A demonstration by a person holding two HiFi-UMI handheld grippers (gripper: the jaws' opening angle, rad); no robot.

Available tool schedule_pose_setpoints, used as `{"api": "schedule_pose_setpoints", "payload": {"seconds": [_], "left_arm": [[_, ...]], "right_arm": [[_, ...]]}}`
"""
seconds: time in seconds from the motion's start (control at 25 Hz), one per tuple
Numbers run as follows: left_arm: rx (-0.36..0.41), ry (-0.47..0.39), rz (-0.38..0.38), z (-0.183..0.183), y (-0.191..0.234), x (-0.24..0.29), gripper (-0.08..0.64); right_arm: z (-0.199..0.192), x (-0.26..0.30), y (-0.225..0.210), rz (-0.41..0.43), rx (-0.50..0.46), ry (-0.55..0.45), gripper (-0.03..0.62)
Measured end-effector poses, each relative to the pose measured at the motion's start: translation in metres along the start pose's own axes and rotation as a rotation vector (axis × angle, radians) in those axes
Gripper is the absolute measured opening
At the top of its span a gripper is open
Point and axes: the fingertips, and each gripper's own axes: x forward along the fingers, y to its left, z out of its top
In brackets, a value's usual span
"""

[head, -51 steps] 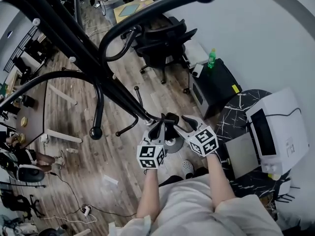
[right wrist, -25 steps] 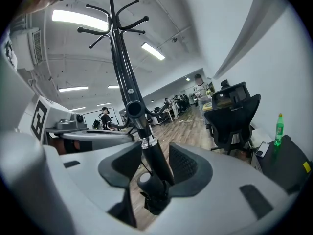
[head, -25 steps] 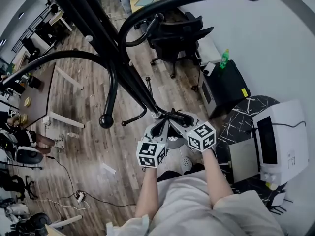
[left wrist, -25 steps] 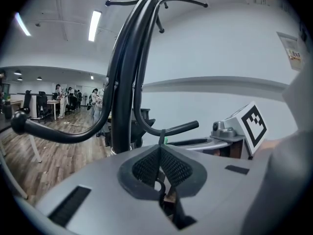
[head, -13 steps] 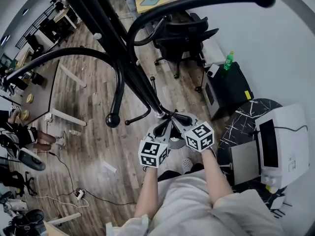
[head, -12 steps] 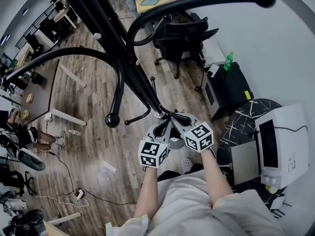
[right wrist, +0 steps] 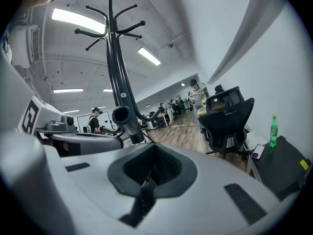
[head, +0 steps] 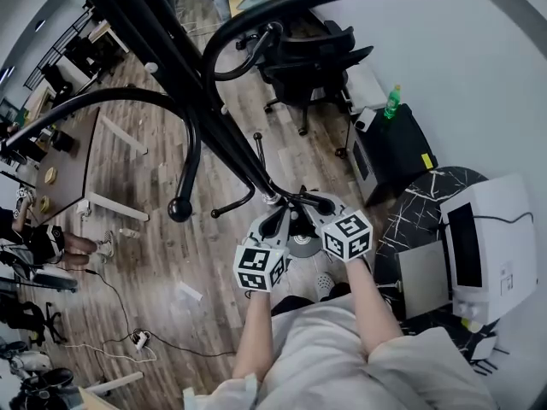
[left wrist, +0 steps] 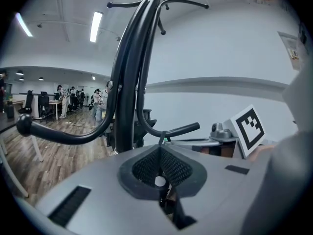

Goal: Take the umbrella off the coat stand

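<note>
The black coat stand (head: pixel 214 101) rises past my head, and a low hook (left wrist: pixel 181 130) curves off its pole. A thin grey umbrella strap (left wrist: pixel 161 137) hangs over that hook and runs into my left gripper (left wrist: pixel 160 148), which is shut on it. My right gripper (right wrist: pixel 149 148) faces the hook's end (right wrist: pixel 121 115). Its jaws have just been closing and now stand shut, with a thin line of strap (right wrist: pixel 146 139) leading into them. In the head view the left gripper (head: pixel 286 216) and the right gripper (head: pixel 308 203) meet at the pole. The umbrella's body is hidden under them.
The stand's round grey base (head: pixel 301 246) sits by my feet. A black office chair (head: pixel 312 58) stands behind the pole. A black cabinet with a green bottle (head: pixel 392 101), a marbled table (head: pixel 419 203) and a white printer (head: pixel 487 237) line the wall at right.
The right gripper's fingers have come together beside the pole. The left gripper has stayed put, still shut. The head camera has shifted a little.
</note>
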Motion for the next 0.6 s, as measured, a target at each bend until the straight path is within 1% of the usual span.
{"api": "schedule_pose_setpoints", "payload": {"seconds": [0.12,0.24,0.36,0.48,0.6], "left_arm": [[-0.018,-0.017,0.015,0.003,0.001,-0.003,0.021],[-0.018,-0.032,0.027,0.006,0.003,-0.004,0.021],[-0.024,-0.037,0.016,0.008,-0.002,-0.001,0.021],[-0.049,-0.046,0.004,0.010,-0.005,-0.003,0.021],[-0.050,-0.057,0.004,0.015,-0.006,-0.003,0.021]], "right_arm": [[0.003,-0.003,-0.002,-0.002,0.009,-0.015,0.008],[0.011,-0.005,-0.003,0.001,-0.006,-0.032,0.008],[0.014,-0.010,-0.008,-0.014,-0.021,-0.037,0.008],[0.015,-0.013,-0.009,-0.032,-0.023,-0.050,0.008],[0.019,-0.015,-0.009,-0.033,-0.027,-0.058,0.008]]}}
